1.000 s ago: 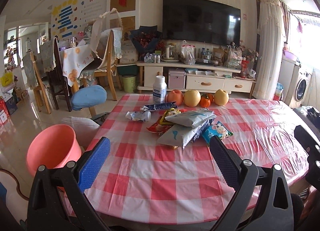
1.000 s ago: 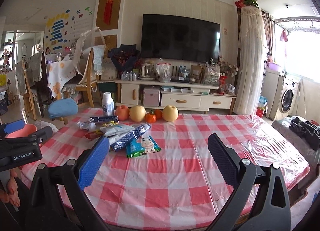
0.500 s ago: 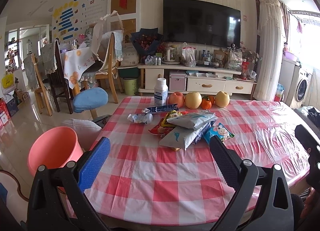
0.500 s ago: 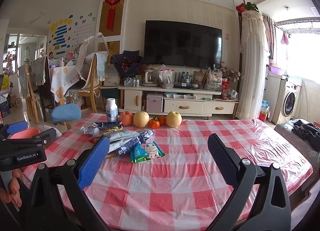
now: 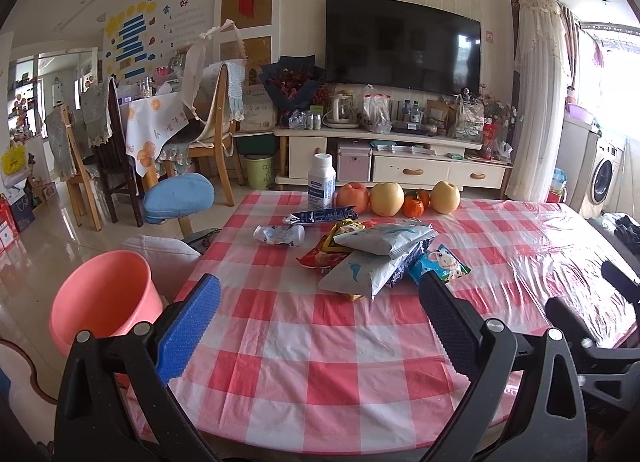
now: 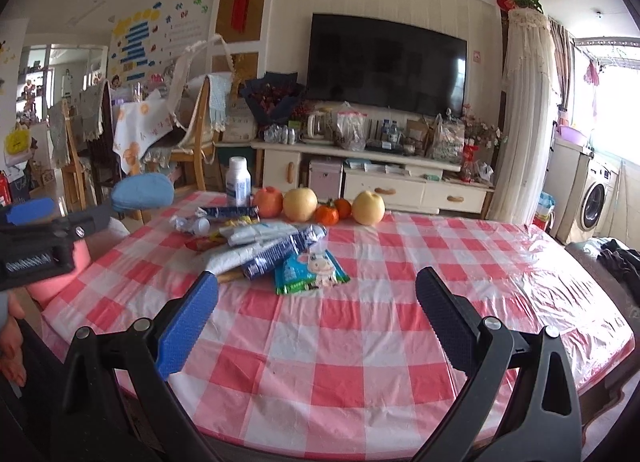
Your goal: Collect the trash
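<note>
A pile of snack wrappers (image 5: 372, 258) (image 6: 264, 246) lies on the red-checked table (image 5: 320, 342) (image 6: 360, 322): grey-white bags, a dark blue packet, a red-yellow wrapper and a green cartoon-cow packet (image 5: 440, 268) (image 6: 312, 272). A crumpled clear bottle (image 5: 280, 234) (image 6: 190, 223) and a blue tube box (image 5: 320, 217) lie behind them. Left of the table stands a pink bucket (image 5: 102, 302). My left gripper (image 5: 320, 302) hangs open over the table's near edge, short of the pile. My right gripper (image 6: 316, 298) is open too, just right of the pile, holding nothing.
A white pill bottle (image 5: 322, 185), an apple, two pears (image 5: 384, 199) and small oranges line the table's far edge. A blue-cushioned stool (image 5: 178, 199) and wooden chairs stand at the left. TV cabinet (image 5: 400, 169) at the back. A person's hand (image 6: 12, 342) shows at far left.
Both grippers have drawn back and slightly upward from the table; the pile now appears a little farther off. Both stay open and nothing on the table has moved.
</note>
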